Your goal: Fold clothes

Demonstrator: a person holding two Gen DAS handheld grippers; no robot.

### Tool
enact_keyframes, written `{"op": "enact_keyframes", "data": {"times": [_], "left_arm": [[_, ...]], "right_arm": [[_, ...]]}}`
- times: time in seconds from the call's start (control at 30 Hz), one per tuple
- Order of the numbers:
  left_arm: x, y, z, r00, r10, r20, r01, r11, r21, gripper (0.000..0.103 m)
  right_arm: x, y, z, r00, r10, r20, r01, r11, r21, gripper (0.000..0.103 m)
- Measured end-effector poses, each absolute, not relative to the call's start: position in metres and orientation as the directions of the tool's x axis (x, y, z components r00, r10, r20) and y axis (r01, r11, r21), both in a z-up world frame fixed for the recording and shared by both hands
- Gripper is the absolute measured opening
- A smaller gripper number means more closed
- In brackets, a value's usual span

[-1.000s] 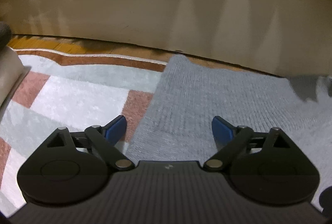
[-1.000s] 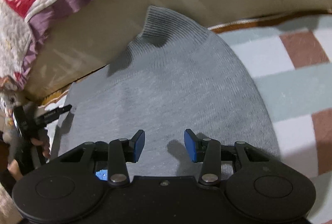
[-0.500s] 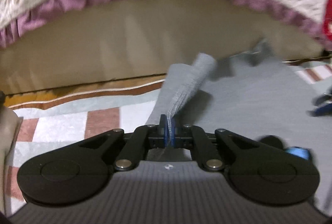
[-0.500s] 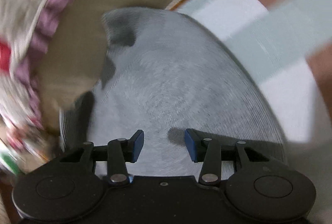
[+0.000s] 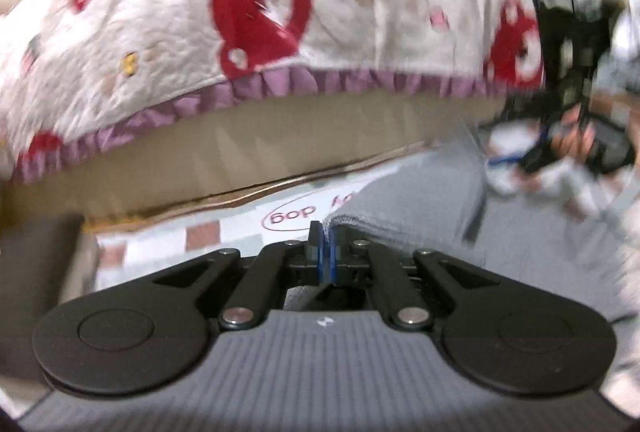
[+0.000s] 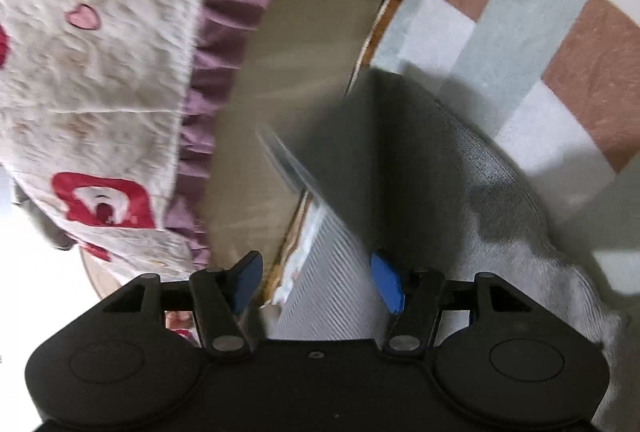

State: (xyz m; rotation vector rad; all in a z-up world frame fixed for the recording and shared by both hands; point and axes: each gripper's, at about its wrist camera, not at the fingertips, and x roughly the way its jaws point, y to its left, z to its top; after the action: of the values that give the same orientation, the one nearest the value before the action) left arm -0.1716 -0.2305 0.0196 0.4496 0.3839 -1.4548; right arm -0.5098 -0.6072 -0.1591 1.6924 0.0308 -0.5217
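A grey knit sweater (image 5: 420, 200) lies on the rug beside the bed. My left gripper (image 5: 322, 248) is shut on its hemmed edge, and the cloth rises from the pinch off to the right. In the right wrist view the sweater (image 6: 500, 200) is partly lifted, with a dark fold standing up ahead. My right gripper (image 6: 316, 280) is open, and a ribbed band of the sweater (image 6: 332, 296) sits between its blue fingers (image 6: 386, 284). The left wrist view also shows that right gripper (image 5: 576, 136) at the far right, blurred, held by a hand.
A quilt (image 5: 240, 32) with red prints and a purple frill hangs over the beige bed base (image 5: 200, 160) close behind the sweater. The checked rug (image 6: 560, 32), in pink, white and pale green, spreads to the right. A printed logo (image 5: 308, 216) shows on the rug.
My left gripper went from open to shut on the sweater's edge and has lifted it, with the view tilting up to the quilt. The right gripper stayed open, widened and turned towards the bed.
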Motion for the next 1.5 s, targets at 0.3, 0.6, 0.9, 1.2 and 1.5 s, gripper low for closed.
{"op": "enact_keyframes", "data": {"times": [0.3, 0.6, 0.9, 1.2, 1.5], "left_arm": [[-0.116, -0.213, -0.077, 0.057, -0.662, -0.747, 0.860, 0.413, -0.300, 0.002], [-0.105, -0.212, -0.102, -0.036, -0.648, -0.761, 0.749, 0.486, -0.449, 0.021], [-0.097, -0.202, -0.101, -0.017, -0.658, -0.753, 0.655, 0.562, -0.506, 0.050], [-0.096, -0.251, -0.147, -0.135, -0.567, -0.812, 0.576, 0.622, -0.530, 0.061], [-0.115, -0.261, -0.151, -0.072, -0.616, -0.784, 0.697, 0.531, -0.481, 0.033]], "right_arm": [[-0.519, -0.599, -0.168, 0.791, -0.234, -0.565, 0.510, -0.258, 0.821, 0.074], [-0.503, -0.597, -0.153, 0.601, -0.204, -0.773, 0.777, -0.079, 0.625, 0.072], [-0.498, -0.592, -0.154, 0.511, -0.186, -0.839, 0.856, 0.018, 0.517, 0.057], [-0.489, -0.593, -0.163, 0.471, -0.150, -0.869, 0.882, 0.060, 0.468, 0.051], [-0.452, -0.583, -0.151, 0.329, -0.262, -0.907, 0.920, 0.304, 0.246, 0.033]]}}
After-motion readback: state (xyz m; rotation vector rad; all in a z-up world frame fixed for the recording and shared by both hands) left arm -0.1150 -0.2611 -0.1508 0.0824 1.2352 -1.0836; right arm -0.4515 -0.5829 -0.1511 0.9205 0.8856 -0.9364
